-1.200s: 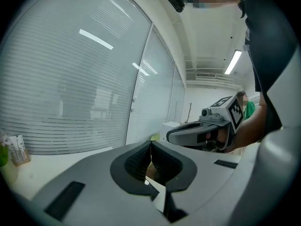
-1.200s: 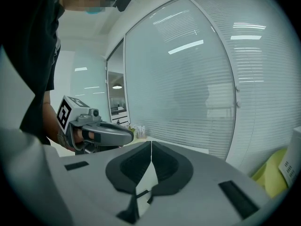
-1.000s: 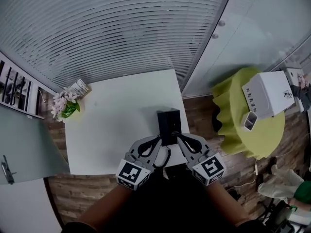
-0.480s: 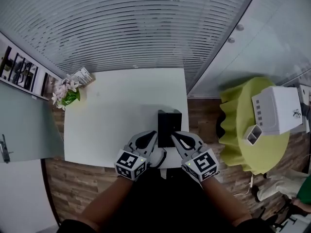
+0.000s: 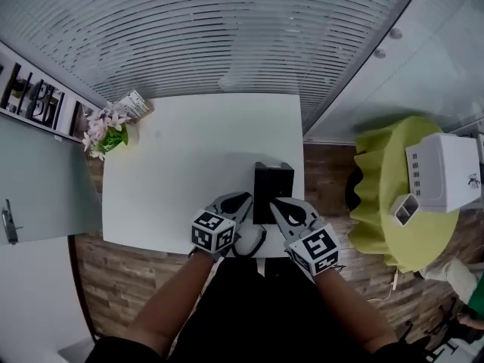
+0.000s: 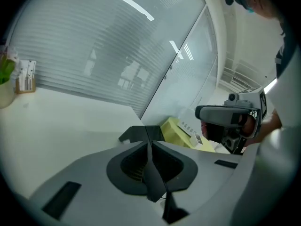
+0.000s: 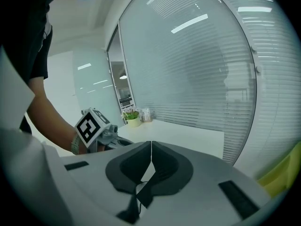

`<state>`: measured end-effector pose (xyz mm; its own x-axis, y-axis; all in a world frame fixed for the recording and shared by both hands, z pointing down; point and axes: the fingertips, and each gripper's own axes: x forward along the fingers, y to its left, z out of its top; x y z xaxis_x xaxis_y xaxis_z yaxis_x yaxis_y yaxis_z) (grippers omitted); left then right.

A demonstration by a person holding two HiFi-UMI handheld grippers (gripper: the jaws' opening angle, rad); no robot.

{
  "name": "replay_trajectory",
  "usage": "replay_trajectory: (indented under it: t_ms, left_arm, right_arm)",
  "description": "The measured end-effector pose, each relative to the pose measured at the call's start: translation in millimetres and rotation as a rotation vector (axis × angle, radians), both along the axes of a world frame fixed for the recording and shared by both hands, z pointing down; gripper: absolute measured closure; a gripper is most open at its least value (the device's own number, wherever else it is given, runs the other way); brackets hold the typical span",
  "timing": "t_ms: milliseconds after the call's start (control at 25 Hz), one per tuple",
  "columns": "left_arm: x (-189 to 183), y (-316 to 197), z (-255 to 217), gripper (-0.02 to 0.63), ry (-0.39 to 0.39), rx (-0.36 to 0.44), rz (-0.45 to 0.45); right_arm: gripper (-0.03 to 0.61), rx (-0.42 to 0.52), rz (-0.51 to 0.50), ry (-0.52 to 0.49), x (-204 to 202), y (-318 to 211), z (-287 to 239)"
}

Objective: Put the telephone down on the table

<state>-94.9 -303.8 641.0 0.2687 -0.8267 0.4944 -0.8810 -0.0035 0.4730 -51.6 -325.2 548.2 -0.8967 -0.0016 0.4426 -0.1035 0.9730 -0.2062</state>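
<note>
telephone (image 5: 272, 190) is a boxy matte black block over the square white table (image 5: 174, 172), out at the table's 4 o'clock, close to the edge. can't tell if its base is actually down on the top. its near end is hidden behind the two grippers, and in the left gripper view only a dark corner of it (image 6: 139, 133) pokes past the tips. left gripper (image 5: 246, 201) sits at the telephone's 7 o'clock, right gripper (image 5: 277, 204) at its 5 o'clock. both pairs of jaws are pressed together, and whether either pinches the telephone i can't make out. one dark looped cord (image 5: 253, 242) lies between them. one pot of pink flowers (image 5: 106, 131) at the table's 10 o'clock corner. one round table (image 5: 386, 195) in yellow-green cloth off at 3 o'clock, with a white box (image 5: 446, 169) on it.
</note>
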Motion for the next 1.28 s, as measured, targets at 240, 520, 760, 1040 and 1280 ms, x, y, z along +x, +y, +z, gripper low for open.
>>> replay_trajectory:
  t_ms: [240, 520, 760, 1040, 1280]
  left_arm:
    - [0, 1, 45, 0.513, 0.143, -0.095, 0.014]
    - [8, -9, 69, 0.477, 0.213, -0.122, 0.063]
    - [18, -19, 81, 0.466, 0.304, -0.138, 0.073]
    - [23, -21, 80, 0.498, 0.424, -0.151, 0.084]
    - [24, -18, 75, 0.524, 0.432, -0.156, 0.093]
  right_arm:
    - [0.555, -0.029, 0.030, 0.016, 3, 3, 16]
    - [0.555, -0.048, 0.078, 0.007, 13, 1, 19]
    - [0.555, -0.051, 0.120, -0.030, 25, -1, 12]
    - [0.555, -0.057, 0.150, -0.021, 40, -5, 12]
    - [0.555, -0.045, 0.150, -0.025, 45, -4, 8]
